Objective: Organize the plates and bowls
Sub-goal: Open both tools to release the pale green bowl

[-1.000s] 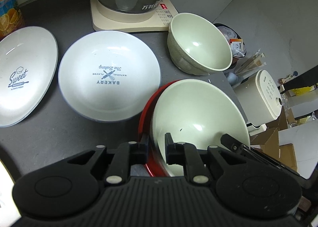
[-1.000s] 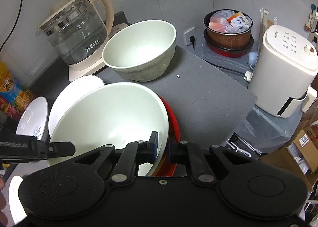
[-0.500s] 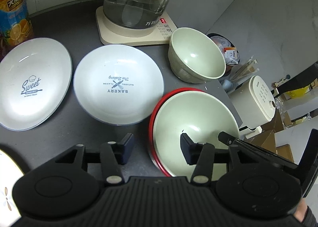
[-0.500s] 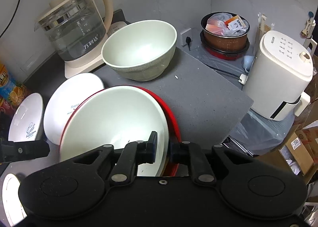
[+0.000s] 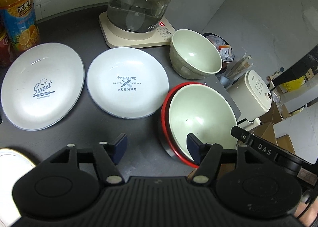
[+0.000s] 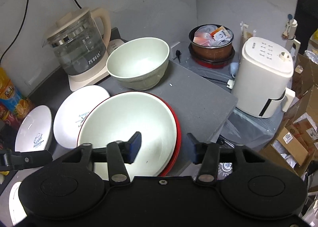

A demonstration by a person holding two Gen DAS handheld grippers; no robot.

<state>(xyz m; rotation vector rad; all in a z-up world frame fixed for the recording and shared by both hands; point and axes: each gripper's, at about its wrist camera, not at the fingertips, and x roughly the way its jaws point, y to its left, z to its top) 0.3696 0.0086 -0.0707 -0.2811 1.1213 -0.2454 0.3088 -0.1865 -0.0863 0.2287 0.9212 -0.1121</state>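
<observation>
A wide pale-green bowl [image 5: 200, 115] sits nested in a red-rimmed plate [image 5: 166, 119] on the dark grey tabletop [image 5: 89, 131]. The left hand-held gripper [image 5: 157, 145] is opening, its fingers straddling the near rim without pressing it; the right hand-held gripper [image 6: 164, 145] is opening likewise over the opposite edge. Only the left view shows both printed white plates fully: the "Sweet" plate [image 5: 42, 85] and the "Bakery" plate [image 5: 127, 81], side by side. Only the right view shows the glass kettle's [image 6: 77, 48] cream handle and the brown pot of packets [image 6: 211, 46]. A smaller deep green bowl [image 6: 139, 63] stands near the kettle.
</observation>
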